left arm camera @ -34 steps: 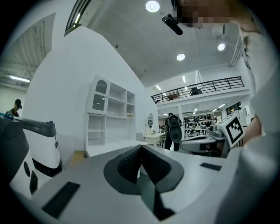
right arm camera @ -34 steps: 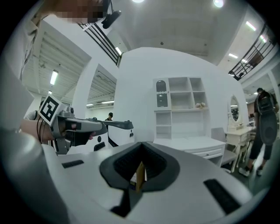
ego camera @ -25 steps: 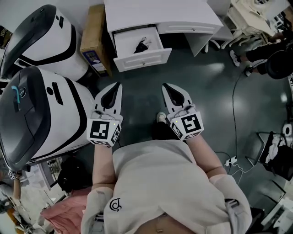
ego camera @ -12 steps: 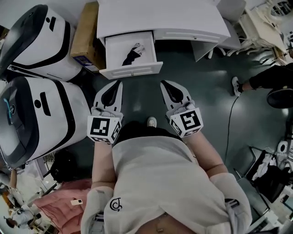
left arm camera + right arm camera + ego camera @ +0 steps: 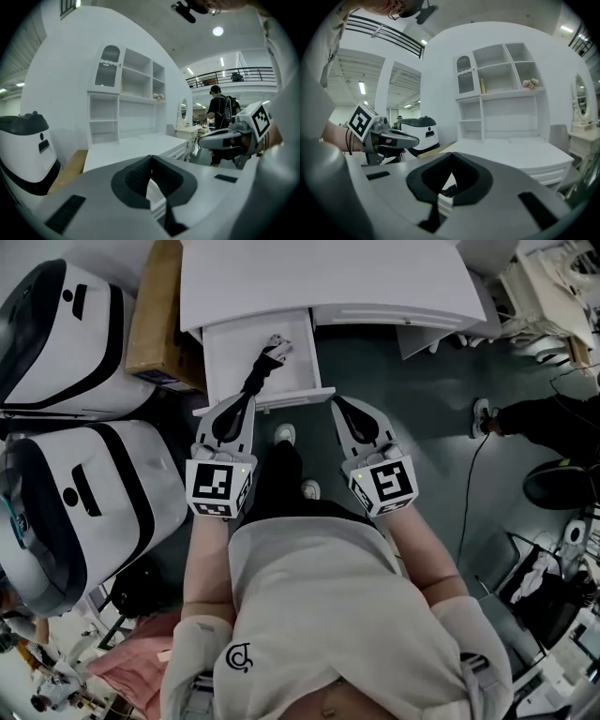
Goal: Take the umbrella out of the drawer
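Note:
A black folded umbrella (image 5: 261,367) lies slanted inside the open white drawer (image 5: 223,351) of a white desk (image 5: 328,277). My left gripper (image 5: 246,401) is shut and empty, its tip just over the drawer's front edge, close to the umbrella's near end. My right gripper (image 5: 337,401) is also shut and empty, level with it, to the right of the drawer. In the left gripper view the jaws (image 5: 151,157) meet in front of the desk top. Below the closed tips in the right gripper view (image 5: 452,154), a bit of the umbrella (image 5: 450,191) shows.
Two large white-and-black machines (image 5: 56,343) (image 5: 84,502) stand at the left, with a cardboard box (image 5: 155,324) beside the desk. My feet (image 5: 286,434) are right at the drawer's front. Another person's legs (image 5: 553,418) and a floor cable (image 5: 473,474) are at the right.
The desk and drawer have come much closer as I stepped forward. Both grippers have travelled ahead, still shut, from open floor to the drawer's front edge.

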### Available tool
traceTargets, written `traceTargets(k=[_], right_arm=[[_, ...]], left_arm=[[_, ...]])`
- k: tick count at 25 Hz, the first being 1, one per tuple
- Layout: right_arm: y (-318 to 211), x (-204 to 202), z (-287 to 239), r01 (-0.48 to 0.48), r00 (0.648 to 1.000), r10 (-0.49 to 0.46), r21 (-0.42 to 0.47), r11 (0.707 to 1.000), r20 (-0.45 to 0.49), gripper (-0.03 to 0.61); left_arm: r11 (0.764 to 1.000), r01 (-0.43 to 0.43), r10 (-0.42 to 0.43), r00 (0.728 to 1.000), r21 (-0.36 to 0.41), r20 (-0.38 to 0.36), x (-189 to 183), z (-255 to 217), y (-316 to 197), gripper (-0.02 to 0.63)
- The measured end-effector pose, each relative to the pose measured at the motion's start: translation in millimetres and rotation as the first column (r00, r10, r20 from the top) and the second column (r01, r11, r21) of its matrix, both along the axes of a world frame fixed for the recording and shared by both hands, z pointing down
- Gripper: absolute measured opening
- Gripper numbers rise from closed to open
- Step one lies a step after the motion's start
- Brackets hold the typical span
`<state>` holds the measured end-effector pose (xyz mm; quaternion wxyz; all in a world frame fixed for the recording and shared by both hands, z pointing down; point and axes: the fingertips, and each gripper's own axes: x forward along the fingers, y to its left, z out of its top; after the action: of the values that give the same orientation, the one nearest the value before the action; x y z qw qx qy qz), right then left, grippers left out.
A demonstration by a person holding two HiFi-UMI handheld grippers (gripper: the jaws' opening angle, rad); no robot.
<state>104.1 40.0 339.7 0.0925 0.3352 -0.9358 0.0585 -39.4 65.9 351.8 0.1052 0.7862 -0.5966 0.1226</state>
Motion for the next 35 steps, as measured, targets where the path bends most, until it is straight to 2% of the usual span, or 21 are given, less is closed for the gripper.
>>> traceTargets(k=[7, 13, 17, 22, 27, 32, 35], right_arm=[[-66.8, -35.8, 28.5, -0.037, 0.999, 0.035, -0.041, 0.998, -0.027, 0.006], [-105.8, -57.2, 64.8, -0.076, 0.996, 0.072, -0.091, 0.993, -0.054, 0.006], [-130.1, -65.8, 91.4, -0.127, 0.991, 0.118, -0.129, 0.984, -0.070, 0.006], [-145.5, -73.1, 119.2, -0.150, 0.986, 0.135, -0.186, 0.971, -0.094, 0.006], [-165.5, -67.2, 142.6, -0.199, 0.978, 0.178, -0.238, 0.951, -0.107, 0.006], [-189.8, -59.3, 146.5, -0.233, 0.969, 0.210, -0.205, 0.951, -0.129, 0.006], [-202.8, -55.7, 144.8, -0.258, 0.962, 0.237, -0.171, 0.951, -0.132, 0.006]], left_arm=[[0.991, -0.106, 0.103, 0.994, -0.086, -0.043, -22.4, 51.4, -83.9, 0.013], [0.952, -0.210, 0.204, 0.978, -0.224, -0.050, -32.5, 119.2, -128.9, 0.056], [0.904, -0.259, 0.245, 0.966, -0.340, -0.084, -36.3, 178.1, -150.3, 0.139], [0.821, -0.299, 0.272, 0.954, -0.486, -0.128, -37.2, 252.1, -161.8, 0.237], [0.760, -0.307, 0.270, 0.951, -0.572, -0.151, -35.8, 302.3, -171.1, 0.329], [0.706, -0.317, 0.266, 0.947, -0.633, -0.178, -25.1, 338.5, -178.7, 0.412], [0.674, -0.315, 0.298, 0.944, -0.668, -0.145, -20.3, 365.9, -179.7, 0.434]])
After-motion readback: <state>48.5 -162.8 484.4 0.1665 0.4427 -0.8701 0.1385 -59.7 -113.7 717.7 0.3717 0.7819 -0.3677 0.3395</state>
